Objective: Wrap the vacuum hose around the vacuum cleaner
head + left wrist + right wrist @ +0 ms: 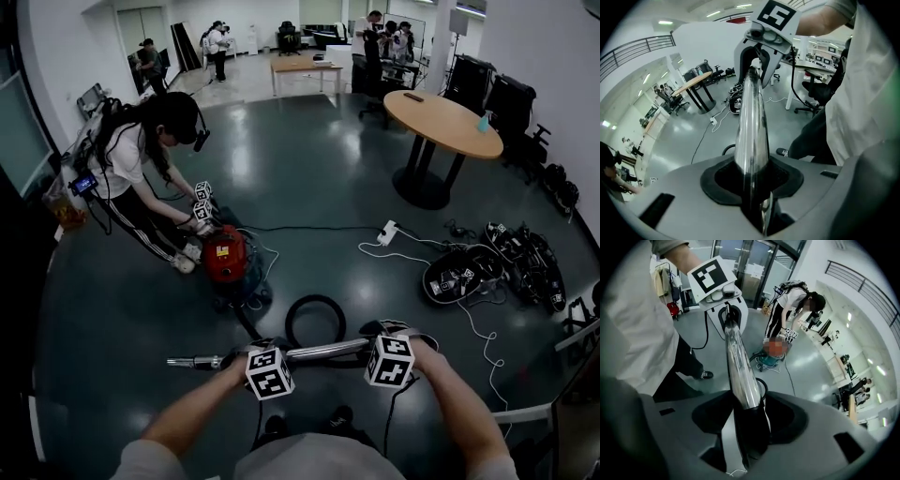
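Shiny chrome vacuum wand [314, 352] level, crosswise, tip leftward; left gripper [752, 176] clamped on it, right gripper [749, 416] slack around its black cuff [753, 430].

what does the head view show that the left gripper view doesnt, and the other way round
Only the head view: the red vacuum on the floor, and the left gripper seen from outside.
Only the left gripper view: its own jaws closed on the wand, seen close up, and the ceiling lights.
Both: the wand, the right gripper at its other end, the round table and the power strip.
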